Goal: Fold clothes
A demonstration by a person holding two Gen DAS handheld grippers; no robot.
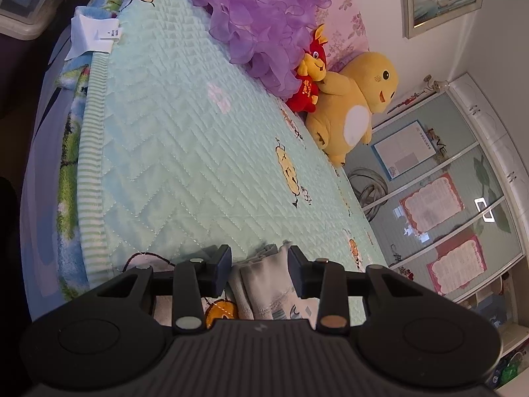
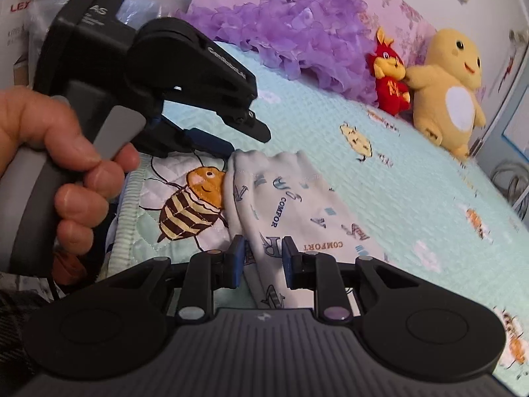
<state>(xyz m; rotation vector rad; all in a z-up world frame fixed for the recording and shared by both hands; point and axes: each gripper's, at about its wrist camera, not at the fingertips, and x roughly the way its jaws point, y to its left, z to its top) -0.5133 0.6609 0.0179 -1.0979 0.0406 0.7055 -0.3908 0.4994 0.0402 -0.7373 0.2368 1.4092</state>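
A small white garment [image 2: 297, 205] printed with blue letters and the word COMFORT lies on the mint quilted bedspread [image 2: 413, 178]. In the right wrist view my right gripper [image 2: 263, 254] is shut on its near edge, and the cloth fills the gap between the blue pads. My left gripper [image 2: 248, 142], held by a person's hand [image 2: 76, 172], reaches in from the upper left and pinches the garment's far left corner. In the left wrist view that gripper [image 1: 259, 261] has the bunched white cloth [image 1: 264, 284] standing up between its fingers. The rest of the garment is hidden under the gripper body.
A purple ruffled cushion [image 1: 264, 16], a red plush toy [image 1: 309, 72] and a yellow plush toy [image 1: 357, 109] sit along the far side of the bed. A wardrobe with papers stuck on it [image 1: 463, 198] stands at the right. The bed's striped edge [image 1: 92, 152] runs along the left.
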